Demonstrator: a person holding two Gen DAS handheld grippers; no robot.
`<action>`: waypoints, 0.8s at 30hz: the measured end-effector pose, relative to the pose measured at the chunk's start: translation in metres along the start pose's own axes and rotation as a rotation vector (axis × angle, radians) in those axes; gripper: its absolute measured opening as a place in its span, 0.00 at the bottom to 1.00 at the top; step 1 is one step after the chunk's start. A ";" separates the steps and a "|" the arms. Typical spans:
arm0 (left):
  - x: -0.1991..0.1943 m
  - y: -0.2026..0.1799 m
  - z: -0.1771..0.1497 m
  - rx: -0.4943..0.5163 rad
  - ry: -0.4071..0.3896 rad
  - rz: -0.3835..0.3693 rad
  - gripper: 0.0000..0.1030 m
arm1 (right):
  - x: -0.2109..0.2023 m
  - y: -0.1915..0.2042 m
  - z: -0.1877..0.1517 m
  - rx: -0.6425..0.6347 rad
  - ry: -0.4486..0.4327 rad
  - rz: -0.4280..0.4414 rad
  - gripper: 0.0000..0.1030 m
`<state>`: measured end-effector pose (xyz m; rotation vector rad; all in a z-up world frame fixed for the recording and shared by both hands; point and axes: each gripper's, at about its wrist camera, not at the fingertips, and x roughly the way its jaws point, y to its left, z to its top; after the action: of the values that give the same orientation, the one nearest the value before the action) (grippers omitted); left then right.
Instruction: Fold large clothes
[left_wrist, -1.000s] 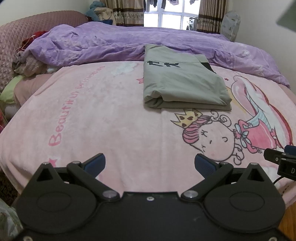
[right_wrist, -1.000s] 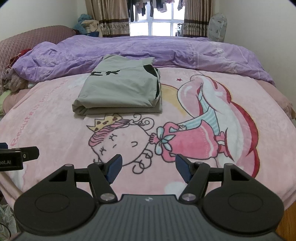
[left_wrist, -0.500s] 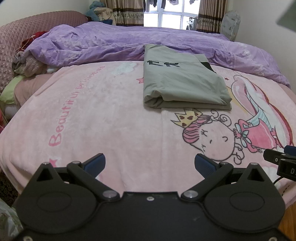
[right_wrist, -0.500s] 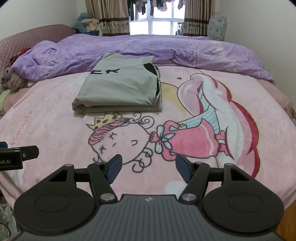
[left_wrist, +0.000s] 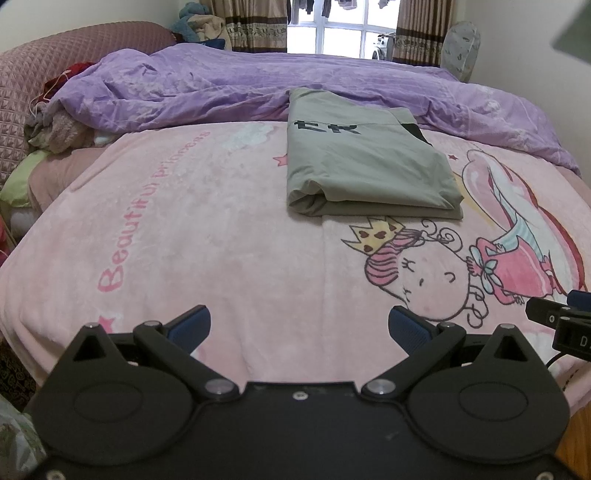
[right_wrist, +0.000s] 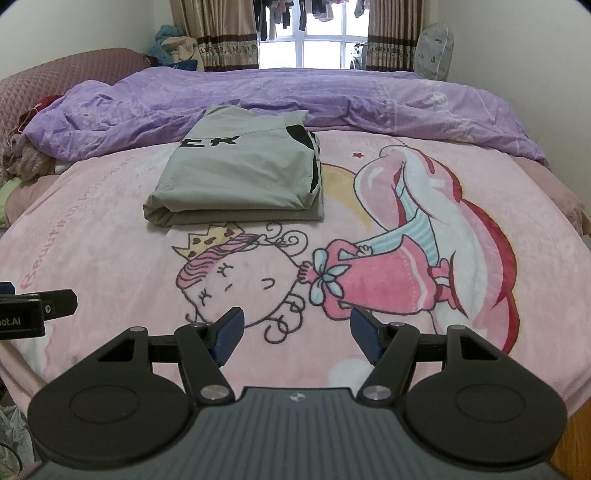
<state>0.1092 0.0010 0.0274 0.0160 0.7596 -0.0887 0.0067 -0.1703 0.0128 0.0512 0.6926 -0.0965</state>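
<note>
A grey-green garment (left_wrist: 365, 162) (right_wrist: 240, 177) with black letters lies folded into a neat rectangle on the pink cartoon blanket (left_wrist: 207, 236) (right_wrist: 406, 221), towards the far half of the bed. My left gripper (left_wrist: 299, 326) hovers open over the blanket's near edge, well short of the garment, with nothing between its blue pads. My right gripper (right_wrist: 297, 334) is open too, above the printed princess, empty. Each gripper's side shows at the edge of the other's view.
A rumpled purple duvet (left_wrist: 258, 88) (right_wrist: 332, 96) lies across the far side of the bed behind the garment. A heap of clothes (left_wrist: 55, 125) sits at the left by a quilted maroon headboard (left_wrist: 44, 62). A window with curtains (right_wrist: 314, 33) is beyond.
</note>
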 end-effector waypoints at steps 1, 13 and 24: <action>0.000 0.000 0.000 0.000 0.000 0.000 1.00 | 0.000 0.000 0.000 0.000 0.000 0.000 0.75; 0.001 0.000 -0.001 -0.002 0.007 0.003 1.00 | 0.000 0.000 -0.001 0.002 0.000 0.000 0.75; 0.000 0.000 -0.001 0.002 -0.003 0.001 1.00 | 0.001 0.000 0.000 0.000 0.004 -0.001 0.75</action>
<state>0.1085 0.0007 0.0261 0.0184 0.7567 -0.0888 0.0070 -0.1706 0.0120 0.0512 0.6969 -0.0970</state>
